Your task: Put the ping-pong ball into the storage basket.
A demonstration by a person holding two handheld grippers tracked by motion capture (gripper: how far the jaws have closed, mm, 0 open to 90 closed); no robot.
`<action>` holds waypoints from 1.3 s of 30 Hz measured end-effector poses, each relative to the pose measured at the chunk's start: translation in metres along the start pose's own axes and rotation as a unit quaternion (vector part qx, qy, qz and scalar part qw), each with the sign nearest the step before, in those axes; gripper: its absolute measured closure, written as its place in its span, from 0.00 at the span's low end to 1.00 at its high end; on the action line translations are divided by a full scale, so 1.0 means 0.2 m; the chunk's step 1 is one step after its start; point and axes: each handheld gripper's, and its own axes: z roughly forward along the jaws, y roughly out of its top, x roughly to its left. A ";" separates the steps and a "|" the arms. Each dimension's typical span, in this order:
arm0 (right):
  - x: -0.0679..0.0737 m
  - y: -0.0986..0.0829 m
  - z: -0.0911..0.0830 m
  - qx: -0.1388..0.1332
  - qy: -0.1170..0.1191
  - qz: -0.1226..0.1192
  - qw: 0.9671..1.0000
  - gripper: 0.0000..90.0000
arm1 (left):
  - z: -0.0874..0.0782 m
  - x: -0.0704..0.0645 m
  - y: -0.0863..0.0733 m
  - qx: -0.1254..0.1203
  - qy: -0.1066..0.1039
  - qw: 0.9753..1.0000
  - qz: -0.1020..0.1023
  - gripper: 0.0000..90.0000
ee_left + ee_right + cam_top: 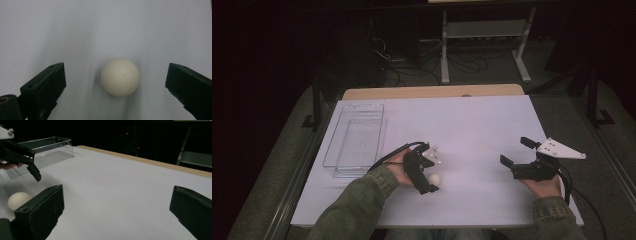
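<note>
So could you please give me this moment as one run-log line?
left gripper: open, jaws either side of white ball | right gripper: open, holding nothing | clear tray: far left of table, looks empty

Item count, as observed.

Balls: one, a white ball (pixel 435 178), low and centre-left in the high view; the same ball (pixel 120 77) sits mid-frame in the left gripper view.

Clear plastic trays: one (pixel 355 145), in the left half of the high view.

Tables: one, with a white top (pixel 472 125).

Grippers: two, the left gripper (pixel 428 170) and the right gripper (pixel 517 152), each with two black jaws.

Hands: two, one on each gripper.

Shelf units: one (pixel 484 30), at the upper centre of the high view.
</note>
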 end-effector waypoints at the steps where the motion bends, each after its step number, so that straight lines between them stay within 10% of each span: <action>1: 0.00 0.00 0.00 0.000 0.000 0.000 1.000 0.00 | 0.01 0.00 0.00 0.001 -0.002 1.000 0.000 0.03; 39: 0.00 -0.01 0.00 0.006 -0.002 0.003 1.000 0.00 | 0.06 0.00 -0.05 0.010 0.001 1.000 0.016 0.43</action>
